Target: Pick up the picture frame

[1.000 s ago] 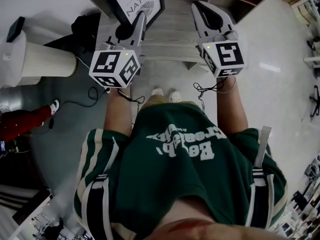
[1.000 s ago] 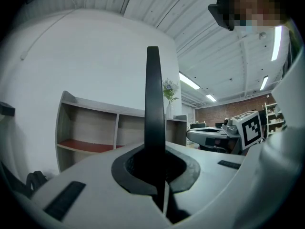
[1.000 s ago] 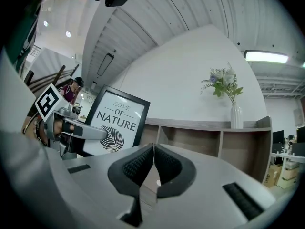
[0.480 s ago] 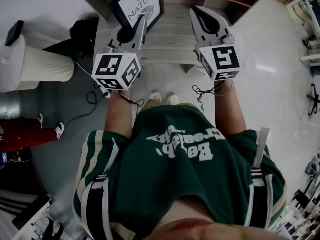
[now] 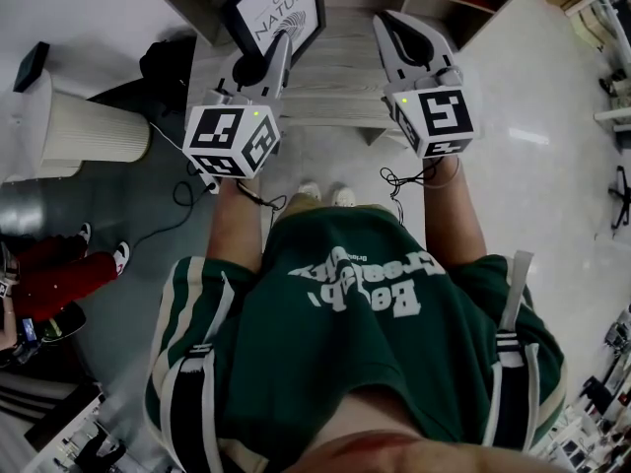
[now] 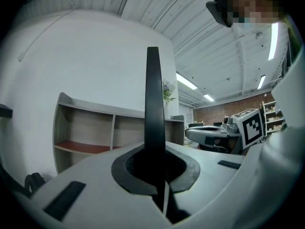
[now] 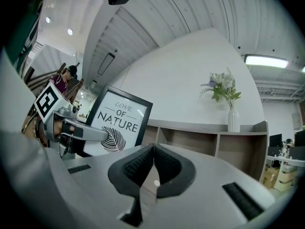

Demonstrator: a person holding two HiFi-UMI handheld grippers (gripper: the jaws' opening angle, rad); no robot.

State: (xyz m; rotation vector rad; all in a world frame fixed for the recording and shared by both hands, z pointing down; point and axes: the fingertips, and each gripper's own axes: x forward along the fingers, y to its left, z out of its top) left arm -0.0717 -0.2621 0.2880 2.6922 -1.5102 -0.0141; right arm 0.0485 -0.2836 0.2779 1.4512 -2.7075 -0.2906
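Over the last second little was changed: the black-rimmed rectangular picture frame with a white print [image 5: 279, 3] was kept clamped by its lower edge in the left gripper [image 5: 278, 45], above the pale wooden shelf unit [image 5: 340, 67] (only a slight shift was noted in the head view), so the pick-up was judged essentially secured. "LOVE OF NATURE" was read on the print, and to its right the right gripper [image 5: 397, 30] was held level, jaws pressed together on nothing.

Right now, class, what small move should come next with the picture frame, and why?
Probably raise the left tool gently: it is shut on the edge of the picture frame, gripping one side, while the right tool is shut, empty and apart from it.
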